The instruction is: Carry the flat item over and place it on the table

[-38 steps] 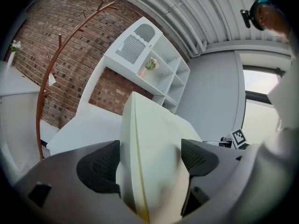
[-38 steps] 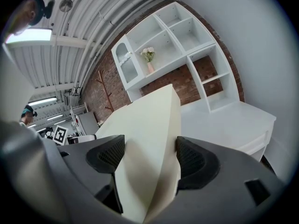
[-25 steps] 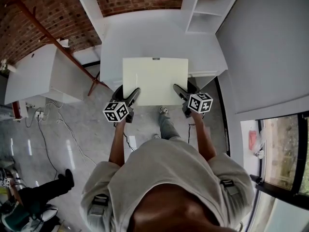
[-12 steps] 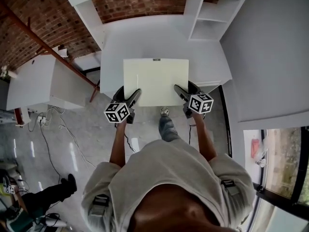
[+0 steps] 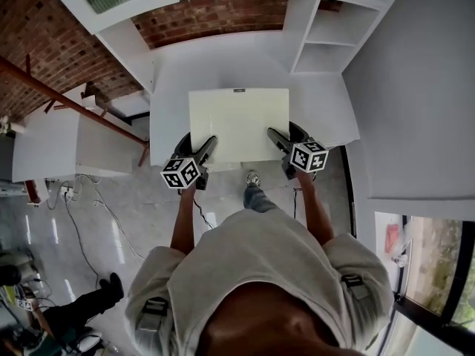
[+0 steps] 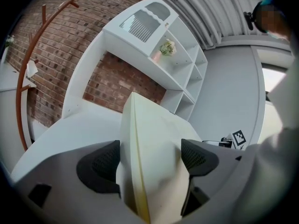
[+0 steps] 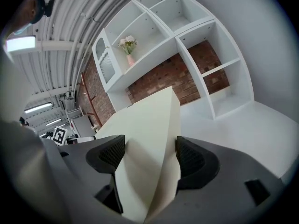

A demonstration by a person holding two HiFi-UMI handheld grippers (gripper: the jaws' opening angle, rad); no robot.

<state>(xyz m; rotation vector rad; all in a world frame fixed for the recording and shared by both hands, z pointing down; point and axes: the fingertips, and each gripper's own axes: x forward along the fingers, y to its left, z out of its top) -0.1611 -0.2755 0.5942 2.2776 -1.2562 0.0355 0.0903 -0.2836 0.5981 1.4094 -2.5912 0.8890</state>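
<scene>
A cream flat board [image 5: 238, 123] is held level over the white table [image 5: 172, 87] in the head view. My left gripper [image 5: 205, 148] is shut on the board's near left corner and my right gripper [image 5: 275, 140] on its near right corner. In the left gripper view the board [image 6: 149, 157] runs edge-on between the two black pads [image 6: 100, 164]. The right gripper view shows the board [image 7: 145, 148] squeezed between that gripper's pads [image 7: 194, 160]. I cannot tell whether the board touches the tabletop.
White shelving [image 5: 326, 21] stands against a brick wall [image 5: 215, 12] behind the table. A second white table [image 5: 52, 136] and a red-brown pole [image 5: 67, 91] are at the left. Cables [image 5: 96, 206] lie on the floor. A small vase of flowers [image 7: 127, 48] sits on a shelf.
The table and shelving have slid nearer under the board as I walk forward. Both grippers keep the same hold on the board.
</scene>
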